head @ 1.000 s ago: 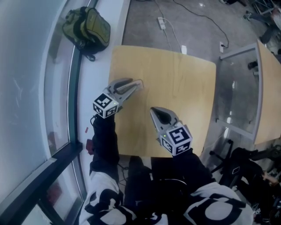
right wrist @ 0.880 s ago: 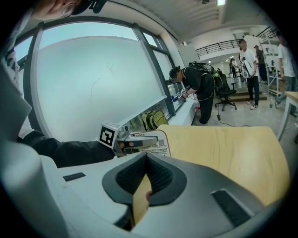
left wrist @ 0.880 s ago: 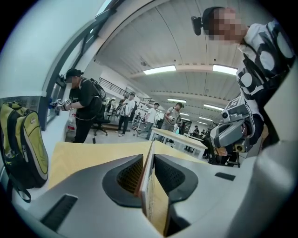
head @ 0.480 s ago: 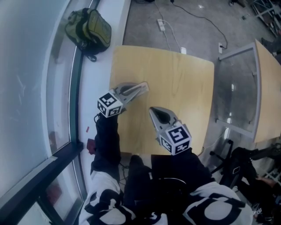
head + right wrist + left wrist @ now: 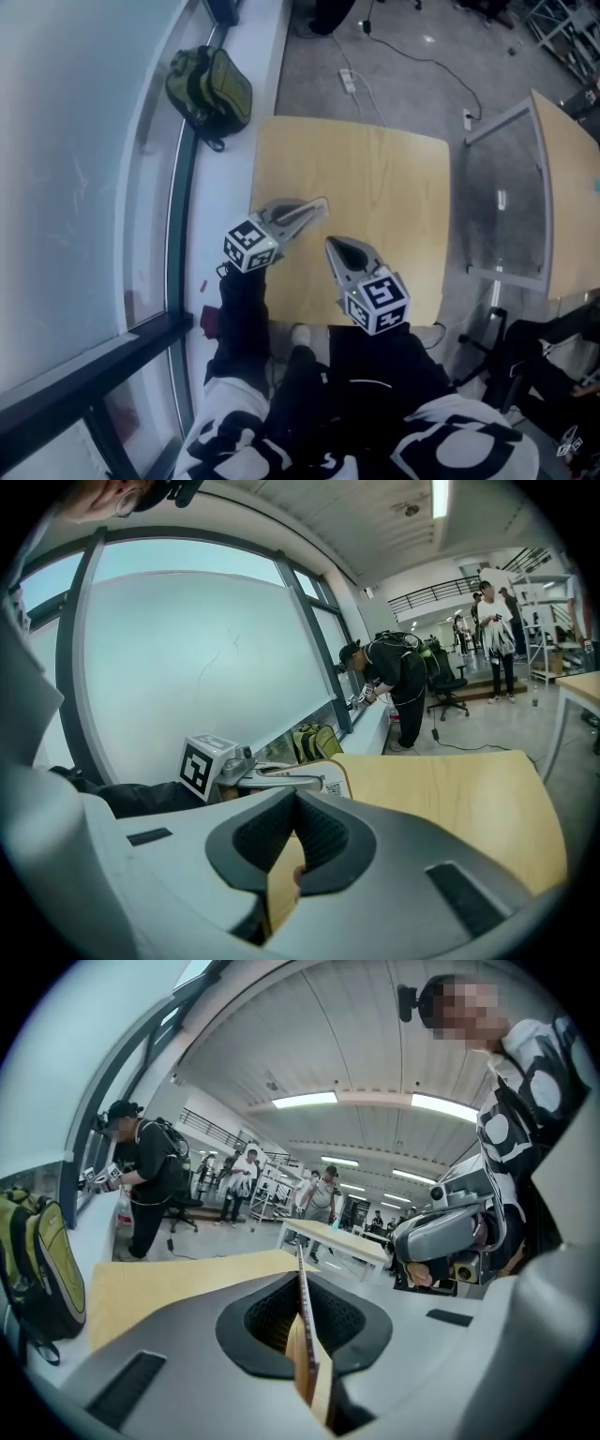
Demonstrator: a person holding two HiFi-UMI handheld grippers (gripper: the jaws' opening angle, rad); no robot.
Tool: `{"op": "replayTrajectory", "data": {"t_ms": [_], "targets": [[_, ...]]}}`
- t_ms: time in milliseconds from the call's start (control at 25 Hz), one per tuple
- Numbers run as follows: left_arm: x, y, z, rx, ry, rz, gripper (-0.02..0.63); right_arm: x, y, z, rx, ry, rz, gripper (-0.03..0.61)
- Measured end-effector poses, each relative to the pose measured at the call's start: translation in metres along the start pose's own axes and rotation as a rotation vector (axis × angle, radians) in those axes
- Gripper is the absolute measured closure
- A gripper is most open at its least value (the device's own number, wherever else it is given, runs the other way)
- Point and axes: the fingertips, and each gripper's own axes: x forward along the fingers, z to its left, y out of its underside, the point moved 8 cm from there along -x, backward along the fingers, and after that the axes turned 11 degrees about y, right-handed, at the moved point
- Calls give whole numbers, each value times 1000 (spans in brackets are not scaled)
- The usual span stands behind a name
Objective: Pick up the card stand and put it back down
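My left gripper (image 5: 319, 204) has its jaws pressed together on the card stand (image 5: 302, 1309). It is a thin clear sheet that I see edge-on in the left gripper view, pinched between the two dark pads. Its long axis runs along the jaws, and it sticks out past their tips, pointing away from me and a little to my right over the wooden table (image 5: 394, 169).

In the right gripper view the stand shows its flat face at the left jaw tips, with a rounded upper corner and a small label. It stands upright on its edge. I cannot tell whether its lower edge touches the tabletop.

My right gripper (image 5: 330, 243) sits just beside the left one and nearer to me. Its jaws are closed with nothing between them, and only bare table shows behind the pads. The stand is ahead of the right jaw tips and to their left.
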Motion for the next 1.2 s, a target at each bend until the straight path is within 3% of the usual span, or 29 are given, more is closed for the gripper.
{"op": "replayTrajectory", "data": {"t_ms": [160, 360, 680, 920, 1200], "targets": [[-15, -15, -29, 11, -38, 32, 592, -22, -5, 13, 1, 16, -45, 563], [-36, -34, -65, -44, -122, 38, 592, -52, -14, 31, -6, 43, -108, 563], [-74, -66, -138, -21, -280, 16, 592, -105, -19, 63, -32, 57, -186, 563], [-94, -97, -188, 78, -315, -57, 592, -135, -25, 86, -85, 60, -260, 563], [-100, -116, -243, 156, -444, -164, 592, -177, -29, 109, -122, 77, -334, 563]]}}
